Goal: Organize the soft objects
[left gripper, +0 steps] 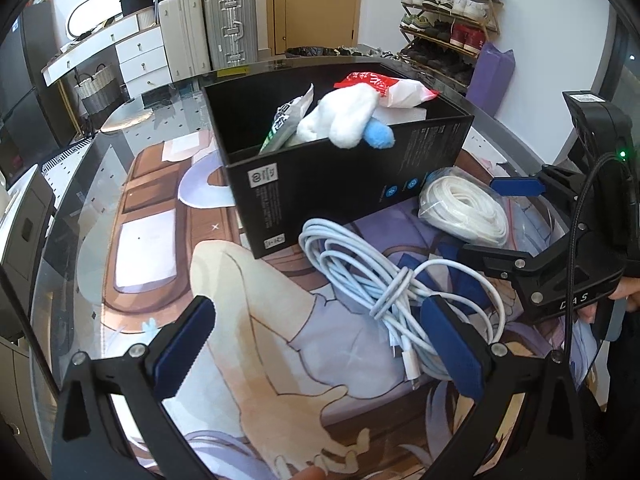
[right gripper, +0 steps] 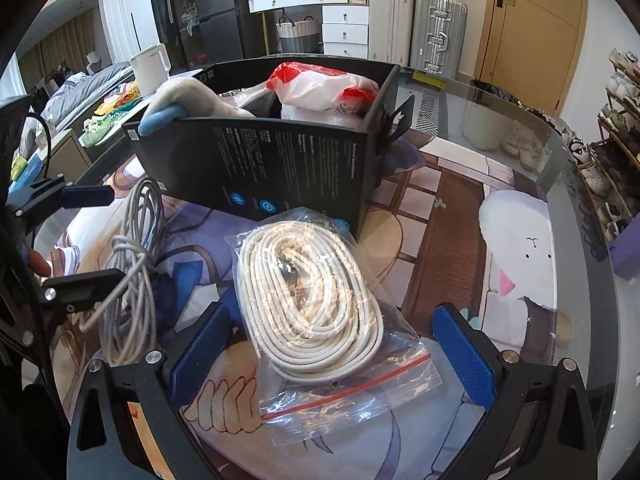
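A black box (left gripper: pixel 320 184) (right gripper: pixel 280 168) stands on the printed mat, holding a white and blue plush toy (left gripper: pixel 348 120) (right gripper: pixel 188 96), a red and white plastic bag (left gripper: pixel 384 86) (right gripper: pixel 320 84) and other packets. A coiled pale blue cable (left gripper: pixel 376 280) (right gripper: pixel 136 264) lies in front of the box. A white cord in a clear zip bag (left gripper: pixel 464 208) (right gripper: pixel 316 304) lies beside it. My left gripper (left gripper: pixel 316 340) is open, its right finger against the blue cable. My right gripper (right gripper: pixel 332 352) (left gripper: pixel 508 220) is open, straddling the bagged cord.
The printed mat (left gripper: pixel 240 320) (right gripper: pixel 460 240) covers a round glass table (left gripper: pixel 72 208) (right gripper: pixel 568 184). Behind stand suitcases (left gripper: pixel 208 28) (right gripper: pixel 416 32), white drawers (left gripper: pixel 140 56) and a shoe rack (left gripper: pixel 444 20). A white kettle (right gripper: pixel 150 66) sits past the table's far left edge.
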`<state>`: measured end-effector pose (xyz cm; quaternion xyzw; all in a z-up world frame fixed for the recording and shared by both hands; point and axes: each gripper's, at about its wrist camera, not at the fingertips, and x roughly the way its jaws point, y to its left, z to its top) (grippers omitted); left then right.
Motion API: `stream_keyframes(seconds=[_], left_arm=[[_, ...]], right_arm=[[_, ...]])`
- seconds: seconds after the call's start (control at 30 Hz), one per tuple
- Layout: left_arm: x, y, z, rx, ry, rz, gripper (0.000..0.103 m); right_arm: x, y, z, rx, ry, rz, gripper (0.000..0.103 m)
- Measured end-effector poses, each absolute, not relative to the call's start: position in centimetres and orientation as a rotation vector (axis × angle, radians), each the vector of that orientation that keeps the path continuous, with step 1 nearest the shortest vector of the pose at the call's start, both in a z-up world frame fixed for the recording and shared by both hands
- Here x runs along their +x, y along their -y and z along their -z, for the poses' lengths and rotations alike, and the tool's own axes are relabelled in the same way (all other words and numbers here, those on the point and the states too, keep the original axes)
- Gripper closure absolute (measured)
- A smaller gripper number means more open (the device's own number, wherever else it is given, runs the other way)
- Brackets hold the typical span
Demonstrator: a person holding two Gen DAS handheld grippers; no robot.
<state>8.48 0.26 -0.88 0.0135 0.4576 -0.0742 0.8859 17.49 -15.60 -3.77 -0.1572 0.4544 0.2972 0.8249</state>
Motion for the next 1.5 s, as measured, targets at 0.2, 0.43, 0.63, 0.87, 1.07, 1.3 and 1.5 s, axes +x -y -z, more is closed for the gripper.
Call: stream_keyframes(seconds=[0.2, 0.43, 0.63, 0.87, 1.07, 1.3, 1.5], left_arm=[[8.3, -0.7, 0.9, 0.048, -0.959, 0.151, 0.0], [8.4, -0.7, 0.8, 0.031, -0.963, 0.153, 0.0], [8.7, -0.5, 1.2, -0.084, -0.984, 0.21, 0.0], [8.7, -0.1, 1.7, -0.109, -0.981, 0.201, 0.001], [8.6, 0.2, 1.7, -0.12, -0.949, 0.213, 0.011], [8.5, 0.5, 1.4, -0.144, -0.92, 0.278, 0.047], [8.4, 0.3, 1.2, -0.184, -0.922, 0.341, 0.064]], right_arm=[[17.3, 15.4, 3.9, -0.333, -0.967, -0.627, 0.001], [17.1, 15.5, 3.9, -0.33, -0.968, -0.625, 0.001], [17.1, 15.5, 3.9, -0.33, -0.967, -0.625, 0.001], [17.0, 15.5, 3.9, -0.333, -0.966, -0.623, 0.001], [16.7, 15.4, 3.9, -0.336, -0.965, -0.629, 0.001], [16.2, 15.0, 3.9, -0.343, -0.962, -0.642, 0.001], [16.0, 14.9, 3.9, -0.344, -0.962, -0.645, 0.001]])
